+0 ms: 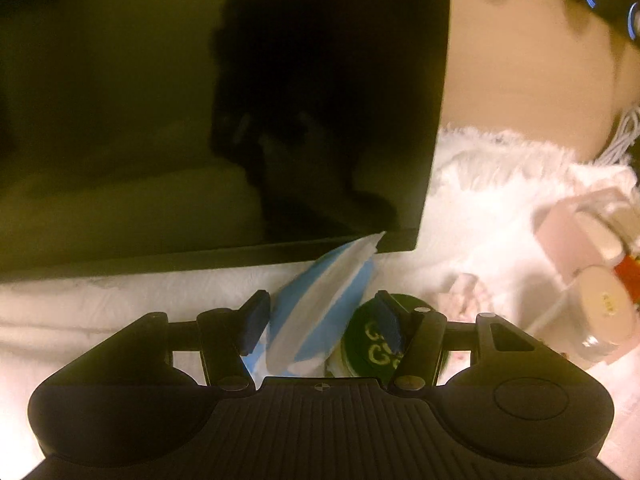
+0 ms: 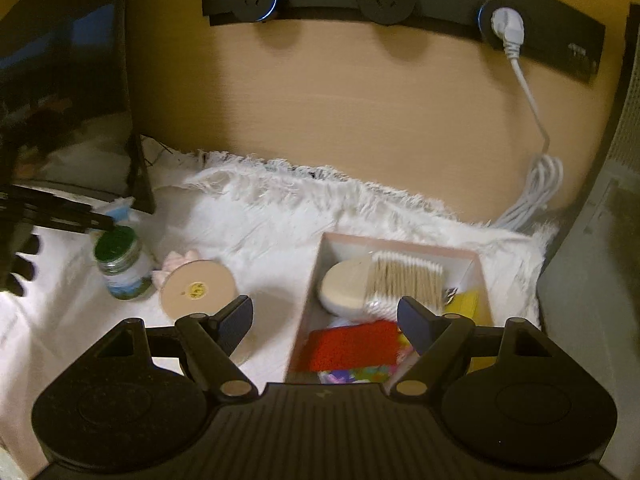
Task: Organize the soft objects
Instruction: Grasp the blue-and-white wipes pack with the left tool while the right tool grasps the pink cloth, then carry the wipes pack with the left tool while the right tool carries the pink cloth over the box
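My left gripper (image 1: 320, 322) holds a blue and white soft packet (image 1: 320, 300) between its fingers, just in front of a dark monitor (image 1: 220, 100); the packet's tip also shows in the right wrist view (image 2: 118, 210). My right gripper (image 2: 326, 320) is open and empty above the near end of a pink open box (image 2: 400, 242). The box holds a pack of cotton swabs (image 2: 404, 280), a white round pad (image 2: 344, 284), a red cloth (image 2: 354, 346) and a colourful item (image 2: 356, 374).
A green-lidded jar (image 2: 120, 264) stands on the white fluffy mat (image 2: 272, 216), with a tipped round container (image 2: 198, 288) and a pink soft thing (image 2: 176, 264) beside it. A socket strip (image 2: 400, 4) with a white cable (image 2: 532, 184) is on the wall.
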